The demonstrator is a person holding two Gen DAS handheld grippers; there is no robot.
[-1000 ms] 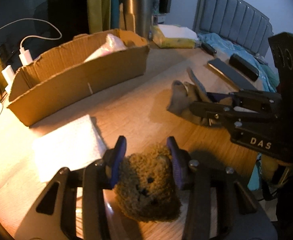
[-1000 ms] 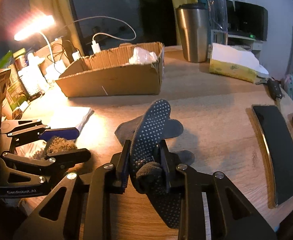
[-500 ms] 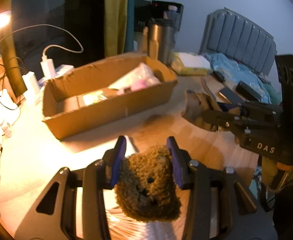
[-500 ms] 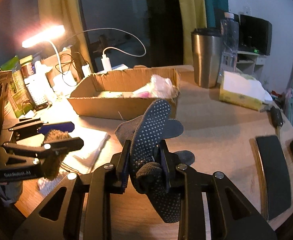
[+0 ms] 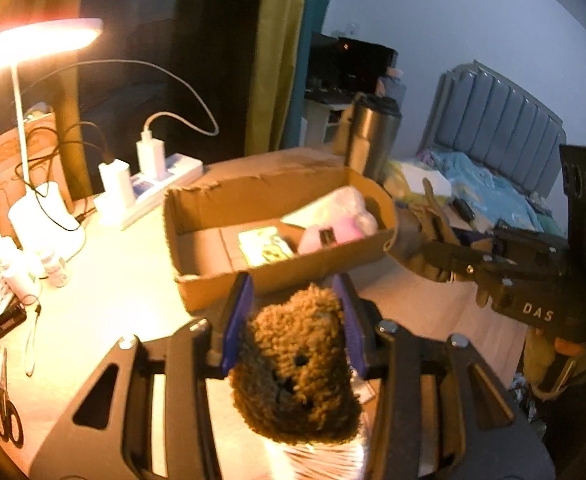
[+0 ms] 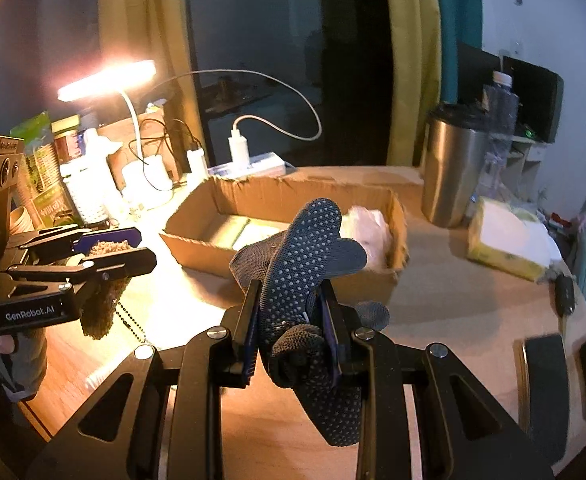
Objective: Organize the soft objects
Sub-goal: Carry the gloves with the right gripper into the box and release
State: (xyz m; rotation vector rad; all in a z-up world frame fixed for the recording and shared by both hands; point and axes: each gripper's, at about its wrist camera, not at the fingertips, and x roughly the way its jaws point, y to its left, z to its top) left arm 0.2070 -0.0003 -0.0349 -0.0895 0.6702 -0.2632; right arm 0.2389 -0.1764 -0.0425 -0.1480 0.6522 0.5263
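Lamp-lit wooden table [image 6: 453, 312], open brown cardboard box [image 5: 277, 276] mid-frame; left gripper [image 5: 293, 320] clenches fuzzy brown plush bear [image 5: 299, 372]; right gripper [image 6: 291, 320] grasps dotted dark-grey glove [image 6: 309, 264], whose floppy fingers may snag the box rim.

scissors [image 5: 8, 420] cut off at edge

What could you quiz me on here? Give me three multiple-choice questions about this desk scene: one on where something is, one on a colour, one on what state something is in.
1. Where does the steel tumbler stand?
A. inside the cardboard box
B. on the table beyond the cardboard box's right end
C. under the lamp

2. What colour is the plush bear?
A. brown
B. white
C. pink

3. How is the dotted glove?
A. lying in the box
B. flat on the table
C. clamped in the right gripper, off the table

Answers: 1 B, the tumbler stands outside the box, by its right end. 2 A, its curly fur is brown. 3 C, the pads press on it on both sides.
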